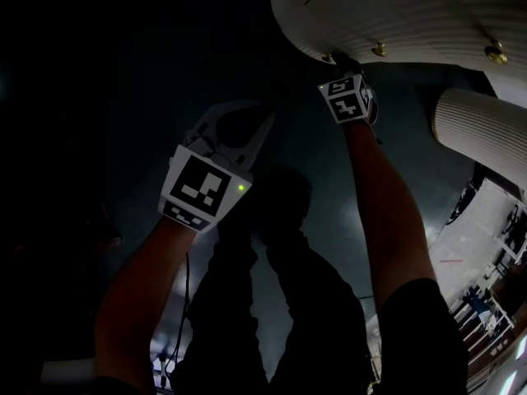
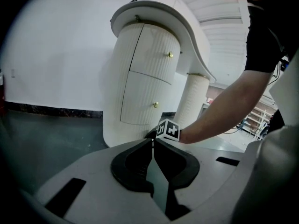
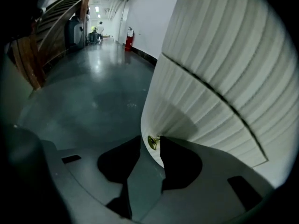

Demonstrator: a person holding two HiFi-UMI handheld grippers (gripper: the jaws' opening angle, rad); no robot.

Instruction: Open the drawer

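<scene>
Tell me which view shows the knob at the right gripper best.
Right gripper view: the knob sits close up, brass, between the jaw tips of the right gripper. In the head view and the left gripper view I can't make it out behind that gripper.

From the head view the cabinet (image 1: pixel 395 15) runs off the top and right edges, and the right claw (image 1: pixel 336 61) sits at its rim with the marker cube (image 1: pixel 347 99) covering most of it. The floor (image 1: pixel 99 97) at left is too dark to make anything out. In the left gripper view the left claw (image 2: pixel 152 143) covers the cabinet's foot and all of the right claw but its cube. The person (image 2: pixel 261 31) is cut off by the top and right edges, and the shelving (image 2: pixel 259 120) far right is too small to read. In the right gripper view one jaw half covers the knob (image 3: pixel 152 142), the cabinet's fluted front runs out of frame, and a distant figure (image 3: pixel 99 29) is too small to tell.
</scene>
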